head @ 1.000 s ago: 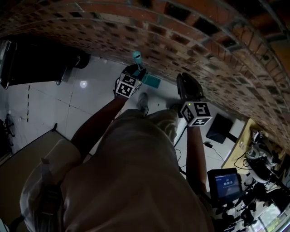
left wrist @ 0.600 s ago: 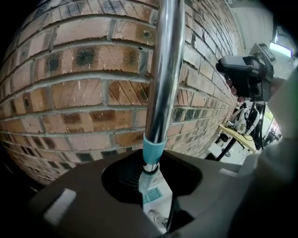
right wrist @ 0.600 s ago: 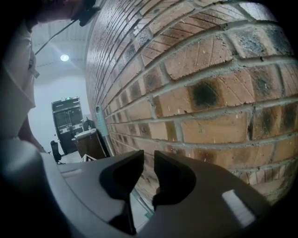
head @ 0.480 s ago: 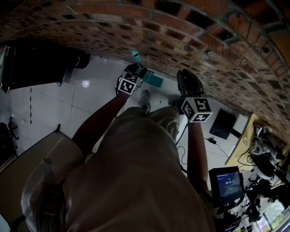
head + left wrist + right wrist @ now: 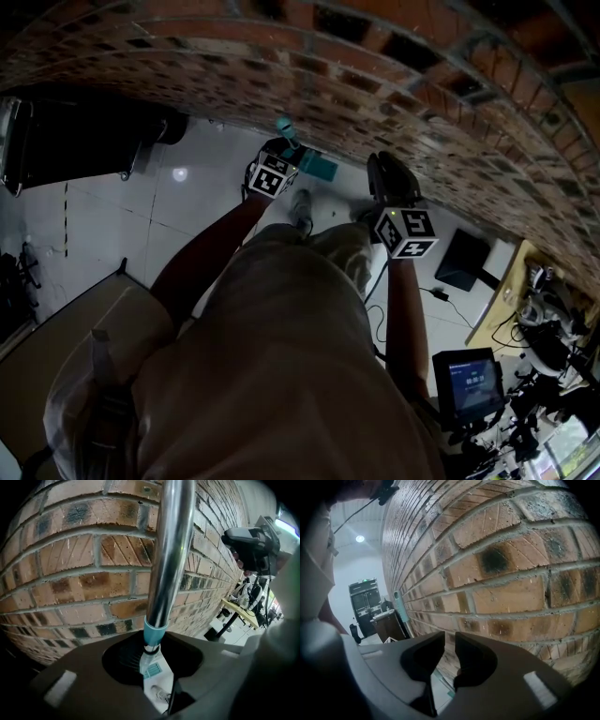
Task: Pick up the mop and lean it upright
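Observation:
The mop stands nearly upright against the brick wall (image 5: 422, 84). Its shiny metal pole (image 5: 171, 550) runs down through a teal collar (image 5: 153, 632) to the teal mop head (image 5: 152, 671) on the floor. From the head view I see the teal handle tip (image 5: 283, 125) and the mop head (image 5: 317, 167). My left gripper (image 5: 281, 150) is shut on the pole (image 5: 152, 649) just below the collar. My right gripper (image 5: 382, 164) hangs to the right of it, near the wall, touching nothing. Its jaws (image 5: 450, 639) stand a narrow slit apart with nothing between them. In the right gripper view the teal handle tip (image 5: 398, 603) rests against the bricks.
A black cabinet (image 5: 84, 131) stands at the left along the wall. A dark flat case (image 5: 459, 265), cables and a lit screen (image 5: 466, 382) lie on the white tiles to the right. A cluttered workbench (image 5: 539, 319) is at the far right. My shoe (image 5: 298, 211) is near the mop head.
My left gripper has sunk a little along with the mop handle, whose teal tip now sits lower against the wall. The right gripper has dropped slightly.

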Demonstrator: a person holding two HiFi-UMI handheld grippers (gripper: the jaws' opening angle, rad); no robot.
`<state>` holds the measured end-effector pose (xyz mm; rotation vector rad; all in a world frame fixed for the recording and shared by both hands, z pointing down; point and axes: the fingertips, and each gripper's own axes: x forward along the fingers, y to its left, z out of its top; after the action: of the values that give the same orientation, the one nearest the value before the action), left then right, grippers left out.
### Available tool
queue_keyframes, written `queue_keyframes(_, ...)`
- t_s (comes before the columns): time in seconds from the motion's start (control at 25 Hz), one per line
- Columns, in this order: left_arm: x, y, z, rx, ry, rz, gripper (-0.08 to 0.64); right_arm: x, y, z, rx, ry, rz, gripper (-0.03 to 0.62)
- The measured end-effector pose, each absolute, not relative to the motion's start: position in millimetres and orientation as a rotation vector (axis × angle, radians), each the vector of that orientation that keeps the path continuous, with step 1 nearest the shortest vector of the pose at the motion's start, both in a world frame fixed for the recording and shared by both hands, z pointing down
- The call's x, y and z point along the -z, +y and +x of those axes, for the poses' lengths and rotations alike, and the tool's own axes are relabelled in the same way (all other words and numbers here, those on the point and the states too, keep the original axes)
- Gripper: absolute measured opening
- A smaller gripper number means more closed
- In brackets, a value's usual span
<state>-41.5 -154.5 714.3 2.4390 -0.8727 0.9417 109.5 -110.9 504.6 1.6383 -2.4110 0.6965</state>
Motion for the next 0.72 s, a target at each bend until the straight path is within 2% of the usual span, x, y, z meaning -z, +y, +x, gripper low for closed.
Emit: queue_keyframes(0.72, -738.8, -157.1, -51.0, -1.019, -0.899, 2.373, 0.13, -509.0, -112.3, 118.8, -0.715, -2.376, 1.652, 0.069)
